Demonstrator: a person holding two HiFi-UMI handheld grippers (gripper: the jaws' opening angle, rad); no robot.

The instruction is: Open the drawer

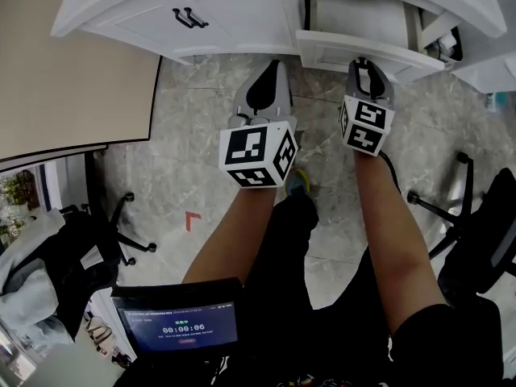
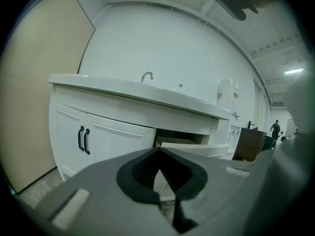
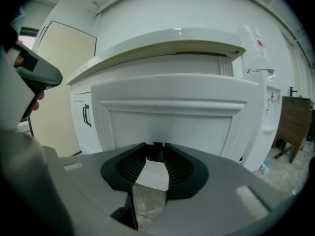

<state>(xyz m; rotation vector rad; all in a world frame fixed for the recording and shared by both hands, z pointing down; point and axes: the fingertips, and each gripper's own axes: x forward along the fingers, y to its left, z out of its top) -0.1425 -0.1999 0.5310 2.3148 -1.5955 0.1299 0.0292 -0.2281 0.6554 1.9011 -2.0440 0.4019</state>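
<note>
The white drawer [image 1: 355,51] stands pulled partway out of the white vanity, right of the cabinet doors. In the right gripper view its front panel [image 3: 172,112] fills the middle. My right gripper [image 1: 363,63] is against that front, and its jaws [image 3: 156,147] are closed on a small dark piece that looks like the drawer handle. My left gripper [image 1: 272,67] hangs over the floor just left of the drawer, its jaws [image 2: 158,150] shut with nothing between them. The left gripper view shows the open drawer [image 2: 197,149] from the side.
Two cabinet doors with black handles [image 1: 189,17] sit left of the drawer. A beige panel [image 1: 72,79] stands at the left. Office chairs [image 1: 476,216] [image 1: 121,232] flank my legs on the tiled floor. A screen with a timer [image 1: 181,325] is at the bottom.
</note>
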